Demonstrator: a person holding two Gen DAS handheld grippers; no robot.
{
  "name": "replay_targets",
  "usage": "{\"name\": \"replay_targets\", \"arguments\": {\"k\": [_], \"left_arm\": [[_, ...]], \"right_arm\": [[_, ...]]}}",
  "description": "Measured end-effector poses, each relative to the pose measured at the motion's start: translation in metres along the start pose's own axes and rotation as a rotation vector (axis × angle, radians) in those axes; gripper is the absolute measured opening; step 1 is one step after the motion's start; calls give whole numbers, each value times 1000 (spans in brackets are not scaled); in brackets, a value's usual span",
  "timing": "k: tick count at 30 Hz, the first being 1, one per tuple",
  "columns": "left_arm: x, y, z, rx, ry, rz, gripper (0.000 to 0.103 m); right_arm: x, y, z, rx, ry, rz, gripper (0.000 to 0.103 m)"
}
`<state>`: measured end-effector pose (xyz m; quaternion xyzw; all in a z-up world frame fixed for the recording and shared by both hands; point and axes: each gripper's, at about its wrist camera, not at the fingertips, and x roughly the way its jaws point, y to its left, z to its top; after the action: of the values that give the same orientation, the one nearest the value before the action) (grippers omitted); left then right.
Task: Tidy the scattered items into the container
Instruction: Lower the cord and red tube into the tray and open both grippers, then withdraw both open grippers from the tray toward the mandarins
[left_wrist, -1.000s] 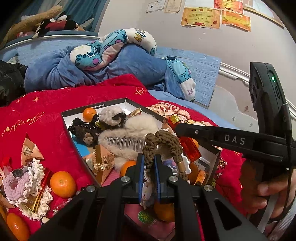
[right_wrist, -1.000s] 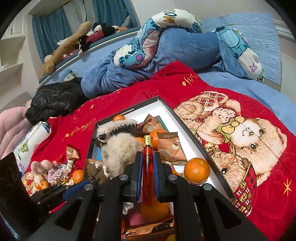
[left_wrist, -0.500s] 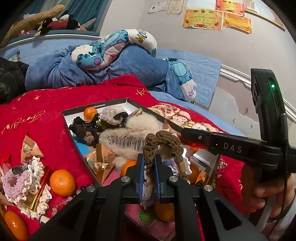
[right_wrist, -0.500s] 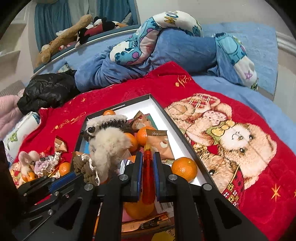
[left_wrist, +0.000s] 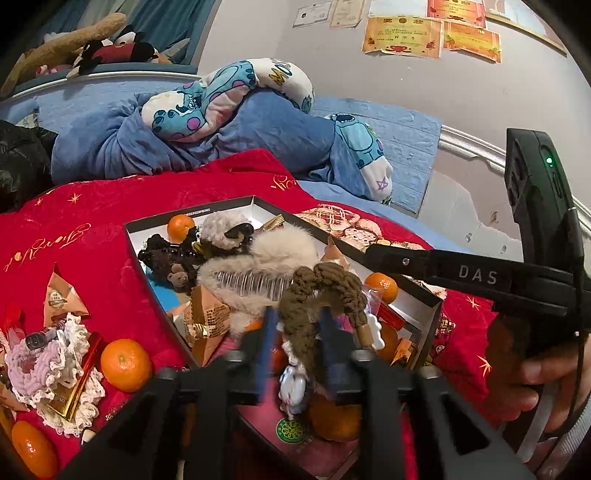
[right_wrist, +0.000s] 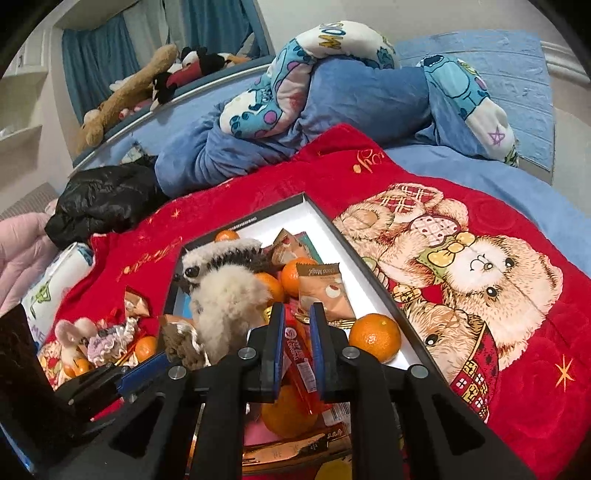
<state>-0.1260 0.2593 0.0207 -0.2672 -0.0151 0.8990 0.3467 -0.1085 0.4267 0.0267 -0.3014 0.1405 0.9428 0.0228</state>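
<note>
A black box with a white inside lies on the red blanket, full of mandarins, snack packets and furry hair clips. My left gripper is over the box with its jaws parted around a brown knitted hair tie, which hangs loosely between them. My right gripper is also over the box, jaws parted, with an orange-red tube lying tilted between them. The right gripper shows in the left wrist view.
Outside the box on the left lie a mandarin, a lace scrunchie with a gold bar, a snack packet and another mandarin. Blue bedding and a plush pillow lie behind.
Both grippers have opened from shut. The orange-red tube has dropped and tilted between the right jaws. The brown hair tie sits loose between the left jaws.
</note>
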Motion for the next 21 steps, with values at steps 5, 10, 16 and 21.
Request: {"name": "replay_targets", "arguments": {"k": [5, 10, 16, 21], "left_arm": [[3, 0, 0, -5, 14, -11, 94], [0, -1, 1, 6, -10, -12, 103], [-14, -2, 3, 8, -39, 52, 103], [-40, 3, -1, -12, -40, 129, 103]], "right_arm": [[-7, 3, -2, -32, -32, -105, 41], [-26, -12, 3, 35, -107, -132, 97], [-40, -17, 3, 44, -133, -159, 103], [-55, -9, 5, 77, -195, -152, 103]]}}
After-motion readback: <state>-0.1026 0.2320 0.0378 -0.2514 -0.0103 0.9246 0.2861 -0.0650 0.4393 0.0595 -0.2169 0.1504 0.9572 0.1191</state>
